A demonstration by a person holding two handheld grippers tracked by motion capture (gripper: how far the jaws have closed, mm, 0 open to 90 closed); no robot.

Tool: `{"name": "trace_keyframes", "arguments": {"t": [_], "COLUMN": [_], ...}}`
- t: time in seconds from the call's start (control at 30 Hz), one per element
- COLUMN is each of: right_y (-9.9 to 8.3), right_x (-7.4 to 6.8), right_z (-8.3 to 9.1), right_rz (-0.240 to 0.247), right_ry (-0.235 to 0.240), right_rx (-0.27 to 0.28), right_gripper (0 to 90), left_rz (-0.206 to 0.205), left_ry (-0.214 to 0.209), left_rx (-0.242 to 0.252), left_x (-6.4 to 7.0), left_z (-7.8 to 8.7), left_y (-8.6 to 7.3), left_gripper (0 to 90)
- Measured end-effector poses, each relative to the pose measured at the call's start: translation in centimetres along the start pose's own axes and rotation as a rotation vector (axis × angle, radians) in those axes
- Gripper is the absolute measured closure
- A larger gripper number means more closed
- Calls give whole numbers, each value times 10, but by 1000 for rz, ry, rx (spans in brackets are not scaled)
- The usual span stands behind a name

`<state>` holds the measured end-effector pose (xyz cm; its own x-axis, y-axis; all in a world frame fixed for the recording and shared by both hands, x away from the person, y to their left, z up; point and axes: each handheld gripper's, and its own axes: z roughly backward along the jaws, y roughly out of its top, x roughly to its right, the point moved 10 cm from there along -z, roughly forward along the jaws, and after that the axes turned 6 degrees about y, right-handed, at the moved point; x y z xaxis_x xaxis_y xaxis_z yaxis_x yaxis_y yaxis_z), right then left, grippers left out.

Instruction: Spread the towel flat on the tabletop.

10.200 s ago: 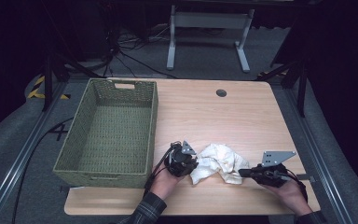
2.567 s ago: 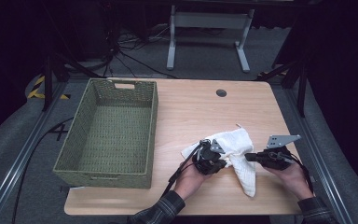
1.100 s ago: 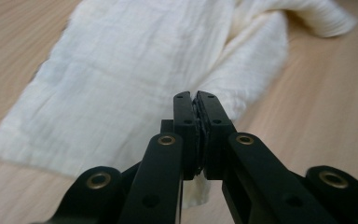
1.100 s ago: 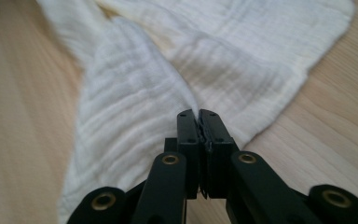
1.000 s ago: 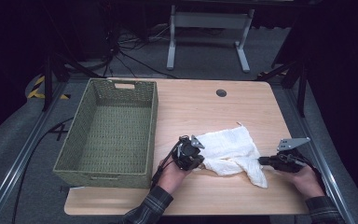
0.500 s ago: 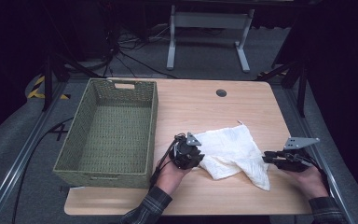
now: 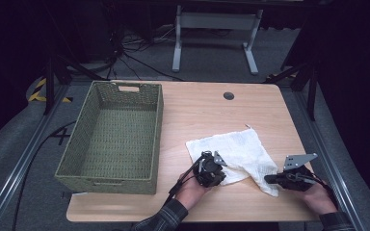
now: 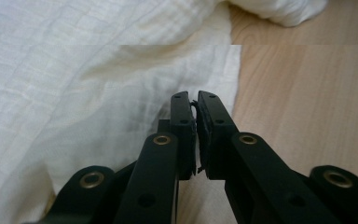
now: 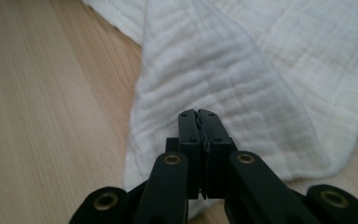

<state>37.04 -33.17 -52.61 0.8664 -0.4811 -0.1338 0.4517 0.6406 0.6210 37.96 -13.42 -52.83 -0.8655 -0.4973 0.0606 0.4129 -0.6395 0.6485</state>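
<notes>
Table (image 7: 197, 108), light wood, w/ a green wicker basket (image 7: 113, 137) on its left half, approx 9 o'clock from table centre. White cloth (image 7: 233, 154) lies spread on the right half, approx 4 o'clock from centre, well apart from the basket; its near corner is folded over, trailing toward 5 o'clock. Left gripper (image 7: 211, 169) sits at the cloth's 7 o'clock edge; in the left gripper view its jaws are nearly together w/ a thin gap, over the cloth's edge (image 8: 121, 93), can't tell if fabric is pinched. Right gripper (image 7: 269, 179) is at the cloth's 5 o'clock tip; in the right gripper view jaws pressed together over the folded flap (image 9: 223, 88), can't tell if they hold it.
</notes>
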Motion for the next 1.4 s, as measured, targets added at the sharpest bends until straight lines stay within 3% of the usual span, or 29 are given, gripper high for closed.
{"name": "trace_keyframes", "arguments": {"t": [0.07, 0.17, 0.3, 0.53, 0.67, 0.87, 1.07, 1.27, 1.33, 1.4], "right_y": [0, -4, -9, -11, -10, -10, -6, -5, -4, 1], "right_x": [4, 19, 35, 35, 20, -5, -32, -53, -57, -56], "right_z": [2, 8, 15, 17, 13, 8, -2, -8, -8, -6], "right_rz": [-13, -37, -68, -63, -31, 12, 65, 120, 139, 140], "right_ry": [-9, -70, -125, -135, -90, -14, 69, 166, 176, 168], "right_rx": [3, 5, 11, 0, -12, -12, -19, -32, -31, 4], "right_gripper": [893, 896, 897, 897, 897, 897, 896, 895, 878, 841], "left_rz": [-2, 7, 6, -20, -41, -41, -11, -5, 0, 11], "left_ry": [8, 13, -3, -25, -44, -61, -35, -57, -55, -36], "left_rx": [-25, -32, -81, -133, -146, -167, -163, -187, -176, -137], "left_x": [-3, -7, -10, -5, 4, 9, 6, 12, 14, 11], "left_z": [-2, -1, 7, 21, 26, 38, 50, 62, 65, 69], "left_y": [-2, -3, -11, -29, -36, -51, -66, -82, -83, -78], "left_gripper": [859, 879, 892, 895, 896, 896, 897, 896, 895, 894]}}
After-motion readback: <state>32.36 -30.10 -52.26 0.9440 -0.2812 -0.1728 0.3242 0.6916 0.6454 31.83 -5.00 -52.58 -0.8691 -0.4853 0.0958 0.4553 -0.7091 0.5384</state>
